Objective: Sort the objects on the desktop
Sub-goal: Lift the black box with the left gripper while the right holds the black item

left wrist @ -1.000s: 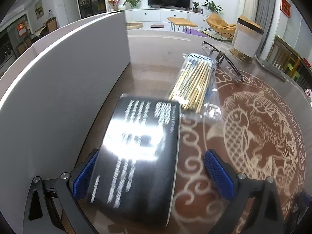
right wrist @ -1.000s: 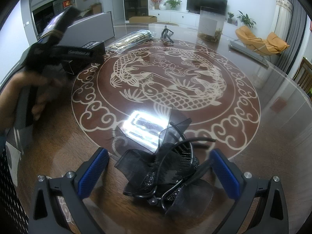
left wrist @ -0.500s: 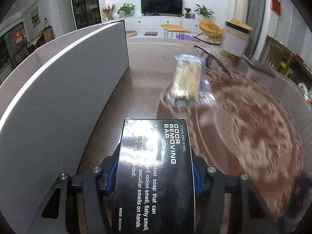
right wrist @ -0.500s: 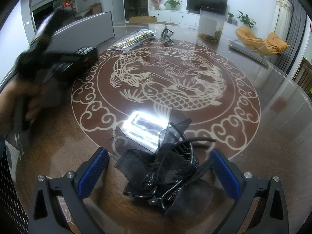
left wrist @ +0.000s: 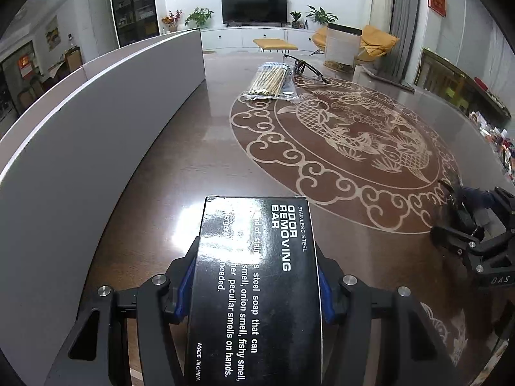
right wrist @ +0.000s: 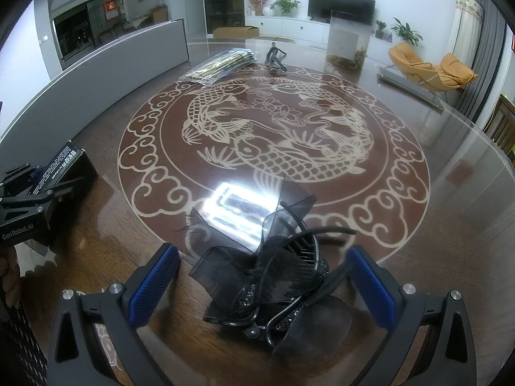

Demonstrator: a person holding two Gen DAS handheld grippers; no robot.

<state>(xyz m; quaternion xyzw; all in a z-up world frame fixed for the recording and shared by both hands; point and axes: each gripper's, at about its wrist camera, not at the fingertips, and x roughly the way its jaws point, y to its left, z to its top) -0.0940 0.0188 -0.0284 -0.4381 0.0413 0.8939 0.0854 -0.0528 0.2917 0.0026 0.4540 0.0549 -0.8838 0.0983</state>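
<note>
Left gripper (left wrist: 256,289) pinching box (left wrist: 254,289) near its rear end: may pivot, slip; right gripper (right wrist: 262,284) spread around hair clip (right wrist: 273,286), 6 o'clock, ungripped.

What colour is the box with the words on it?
Black with white lettering. The box, clamped in the left gripper, shows best in the left wrist view.

Counter (right wrist: 450,225): dark wood grain under a glossy, mirror-like clear top that throws back lamp glare; pale fish inlay smooth. Black box (left wrist: 257,289): glossy printed card, glare across its face. Hair clip (right wrist: 276,276): sheer black mesh cloth, hard shiny plastic teeth, beaded sparkle. Chopstick pack (left wrist: 272,81): clear crinkled plastic film. Partition (left wrist: 80,135), left of frame: matt grey board.
</note>
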